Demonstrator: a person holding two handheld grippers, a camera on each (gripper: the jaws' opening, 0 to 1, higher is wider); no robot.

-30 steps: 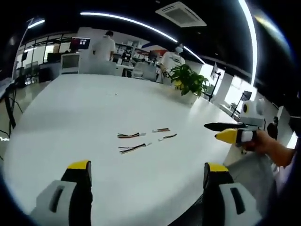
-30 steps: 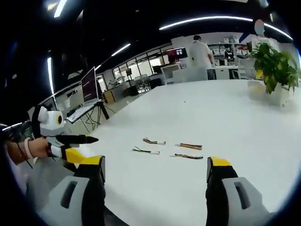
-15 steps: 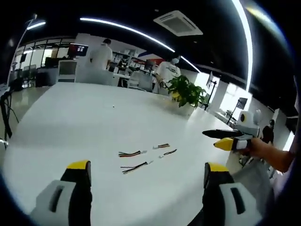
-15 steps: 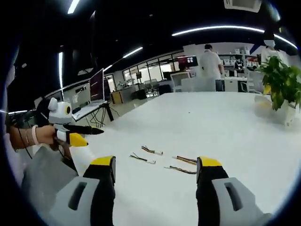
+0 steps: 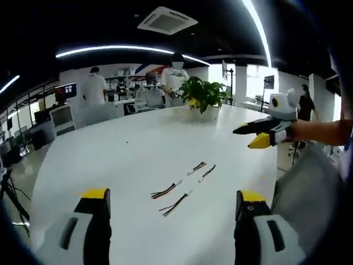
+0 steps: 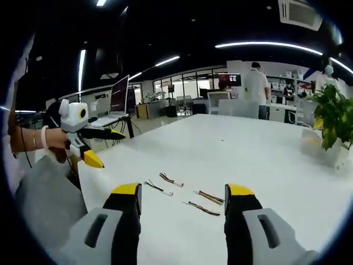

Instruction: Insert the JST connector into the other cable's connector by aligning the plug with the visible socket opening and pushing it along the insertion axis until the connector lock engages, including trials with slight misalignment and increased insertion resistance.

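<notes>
Four short cables (image 5: 175, 194) are seen lying loose on the white table (image 5: 138, 143), near both grippers. The left gripper (image 5: 172, 212) and right gripper (image 6: 181, 205) are held apart, empty. The cables are judged light and limp; the stiff connector housing should be gripped.
</notes>
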